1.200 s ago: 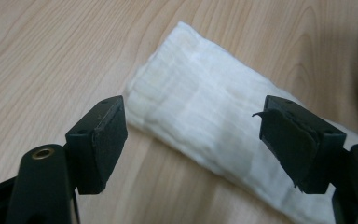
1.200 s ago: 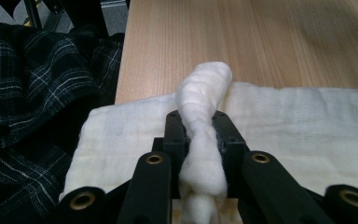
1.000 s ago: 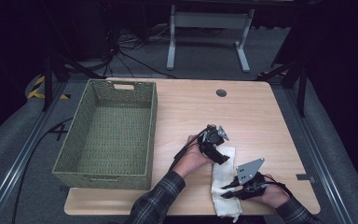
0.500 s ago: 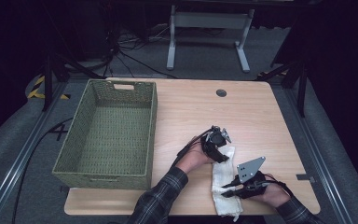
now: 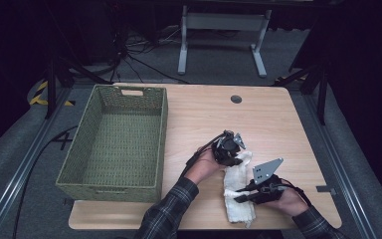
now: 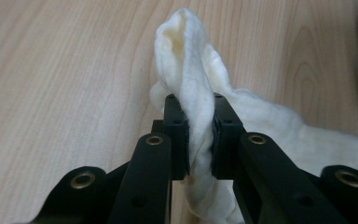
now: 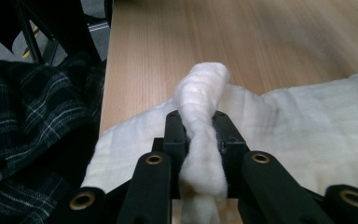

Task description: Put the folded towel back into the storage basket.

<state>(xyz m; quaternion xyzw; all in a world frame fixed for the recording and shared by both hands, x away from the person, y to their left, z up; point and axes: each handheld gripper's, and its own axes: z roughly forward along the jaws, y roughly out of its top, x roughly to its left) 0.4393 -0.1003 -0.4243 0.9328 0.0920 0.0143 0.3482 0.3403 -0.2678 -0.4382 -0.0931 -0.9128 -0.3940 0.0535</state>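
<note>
White cloth (image 5: 237, 186) lies lengthwise near-to-far at table's (image 5: 278, 119) front edge, right of basket (image 5: 114, 139). L gripper (image 5: 230, 155) just closed, pinching far end; R gripper (image 5: 242, 195) clamps near edge, unchanged.

1. My high view hung above the person's side of the light wooden table (image 5: 278, 114) and looked forward and down, far enough back to take in the whole top, the green woven basket (image 5: 114, 139) at its left and the dark floor beyond.
2. My left gripper view rode the left black two-jaw gripper (image 6: 199, 135), looking along its jaws, very close over the tabletop.
3. My right gripper view rode the right black two-jaw gripper (image 7: 200, 135) equally close, facing across the table towards a plaid sleeve (image 7: 28, 121).
4. All three shared the crumpled white cloth (image 5: 236, 186) (image 6: 186, 60) (image 7: 307, 140) and the wood around it.
</note>
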